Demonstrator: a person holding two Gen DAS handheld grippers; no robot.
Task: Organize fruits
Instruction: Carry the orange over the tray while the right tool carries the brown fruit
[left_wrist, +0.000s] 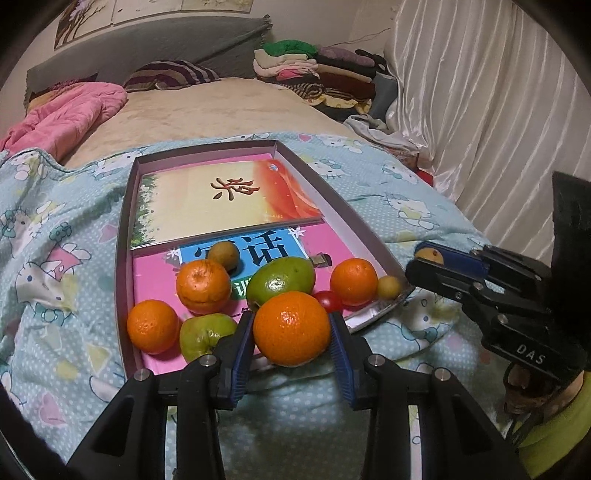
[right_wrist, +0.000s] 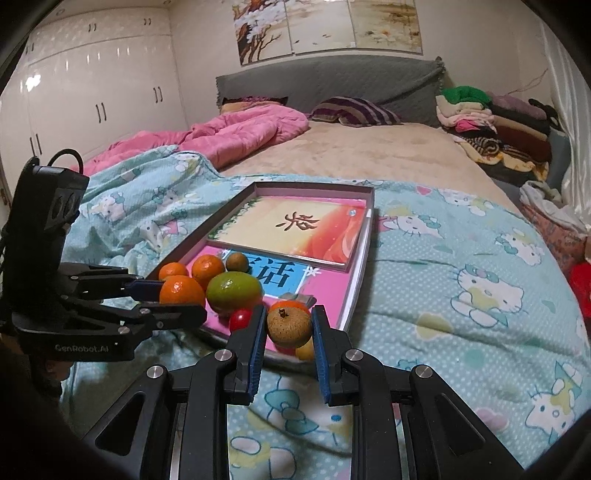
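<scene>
My left gripper is shut on a large orange, held just above the near edge of a shallow box tray. My right gripper is shut on a small brown round fruit over the tray's near right corner. In the tray lie three more oranges, a green mango, a green apple-like fruit, a small brown fruit, a cherry tomato and a small yellow fruit. Each gripper also shows in the other's view: the right gripper and the left gripper.
The tray rests on a light blue cartoon-print blanket on a bed, with two books lying flat inside it. A pink quilt, a striped pillow and a stack of folded clothes lie further back. White curtains hang on the right.
</scene>
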